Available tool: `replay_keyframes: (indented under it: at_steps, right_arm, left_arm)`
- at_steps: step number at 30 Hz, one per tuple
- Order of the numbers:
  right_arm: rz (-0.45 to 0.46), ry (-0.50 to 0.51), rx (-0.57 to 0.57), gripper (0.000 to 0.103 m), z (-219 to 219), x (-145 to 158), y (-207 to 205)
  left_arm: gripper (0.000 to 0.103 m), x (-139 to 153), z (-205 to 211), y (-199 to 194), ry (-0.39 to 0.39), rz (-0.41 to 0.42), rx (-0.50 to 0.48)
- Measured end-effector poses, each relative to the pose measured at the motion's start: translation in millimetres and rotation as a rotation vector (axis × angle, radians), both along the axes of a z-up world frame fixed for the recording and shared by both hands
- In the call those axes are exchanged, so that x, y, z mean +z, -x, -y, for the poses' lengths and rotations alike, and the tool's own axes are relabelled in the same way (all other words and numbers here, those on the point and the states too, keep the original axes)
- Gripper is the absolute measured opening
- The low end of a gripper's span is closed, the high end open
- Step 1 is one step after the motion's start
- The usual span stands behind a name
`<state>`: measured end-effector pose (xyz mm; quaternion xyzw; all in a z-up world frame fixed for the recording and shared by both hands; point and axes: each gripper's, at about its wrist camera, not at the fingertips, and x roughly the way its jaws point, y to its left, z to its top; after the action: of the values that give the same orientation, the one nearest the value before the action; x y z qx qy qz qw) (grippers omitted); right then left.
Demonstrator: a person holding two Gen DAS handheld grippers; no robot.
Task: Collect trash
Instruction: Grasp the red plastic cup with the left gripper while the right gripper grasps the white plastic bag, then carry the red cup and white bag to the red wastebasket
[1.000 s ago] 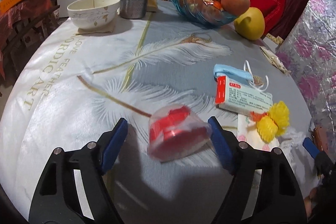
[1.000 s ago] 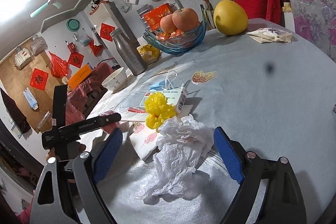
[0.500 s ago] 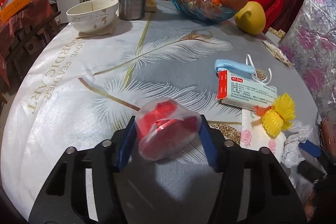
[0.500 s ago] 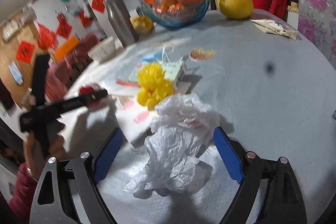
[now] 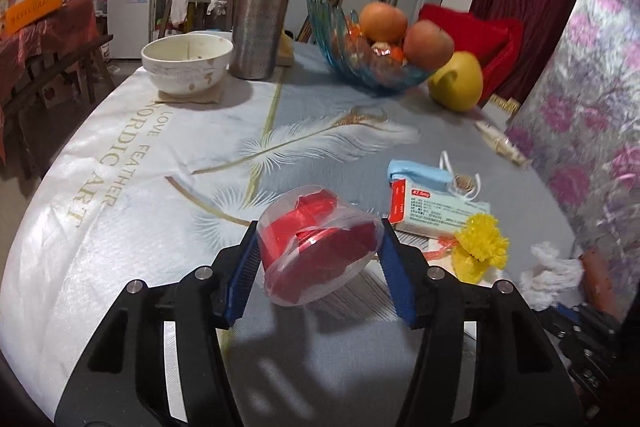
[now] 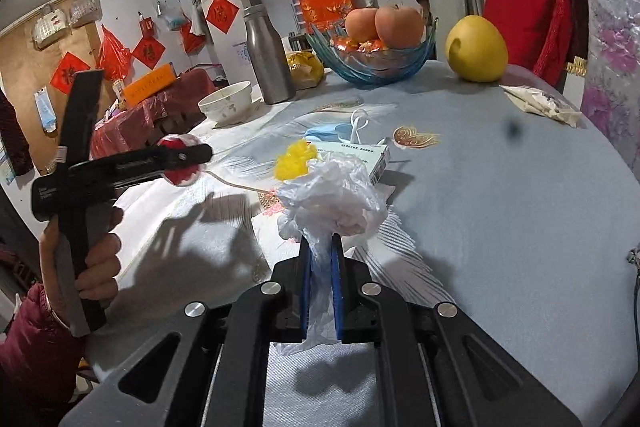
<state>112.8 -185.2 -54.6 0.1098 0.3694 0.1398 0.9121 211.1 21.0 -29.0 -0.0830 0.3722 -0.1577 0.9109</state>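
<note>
Low centre of each frame: the left gripper [image 5: 316, 259] squeezes a light, crushable clear plastic cup stuffed with red foil [image 5: 316, 247] by its sides; the right gripper [image 6: 320, 267] pinches a limp, slippery crumpled white plastic bag [image 6: 332, 195] at its trailing tail.

The left gripper [image 5: 318, 255] clamps a clear plastic cup [image 5: 318, 251] holding red wrapping; both blue finger pads [image 5: 240, 279] press its sides. The cup lies tilted between the fingers, its mouth toward the camera. Just beyond the right fingertip lies a medicine box [image 5: 436, 213], with a blue face mask [image 5: 418, 173] past it. A yellow pom-pom [image 5: 482, 247] sits right of the right finger, crumpled white plastic [image 5: 552, 273] farther right.
</note>
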Motion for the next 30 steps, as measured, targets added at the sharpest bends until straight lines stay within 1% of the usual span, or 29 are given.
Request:
replay_keyframes:
  at_steps: [3,4,5,9,14,18,23,24,25,27,30]
  right_arm:
    - [0.001,-0.003,-0.001,0.012,1,1,0]
    - [0.0,-0.003,-0.001,0.012,1,2,0]
    - [-0.002,-0.002,-0.001,0.012,0,2,0]
    - [-0.005,0.004,-0.002,0.012,-2,2,-1]
    - [-0.007,0.019,-0.006,0.012,-3,2,0]
    - [-0.003,0.026,-0.01,0.012,-4,2,1]
    - [0.013,0.057,-0.036,0.012,-9,6,4]
    - [0.018,0.054,-0.033,0.011,-12,7,5]
    - [0.015,0.021,-0.014,0.01,-15,8,5]
    - [0.006,-0.029,0.018,0.01,-23,10,4]
    - [0.032,-0.048,0.084,0.01,-50,26,6]
  left_arm:
    - [0.057,-2,-15,7,0.06,-0.03,0.006]
    - [0.057,-2,-23,12,0.098,-0.031,0.007]
    - [0.057,-1,-29,18,0.111,-0.025,0.014]
    - [0.057,4,-54,45,0.107,-0.003,0.068]
    - [0.057,22,-98,82,0.12,0.049,0.147]
    - [0.057,34,-144,111,0.077,0.087,0.236]
    - [0.057,41,-217,145,0.058,0.079,0.357]
    - [0.057,41,-231,150,0.047,0.07,0.375]
    - [0.057,41,-243,153,0.031,0.06,0.389]
    - [0.057,38,-270,163,-0.025,0.026,0.433]
    - [0.057,25,-300,180,-0.078,-0.03,0.472]
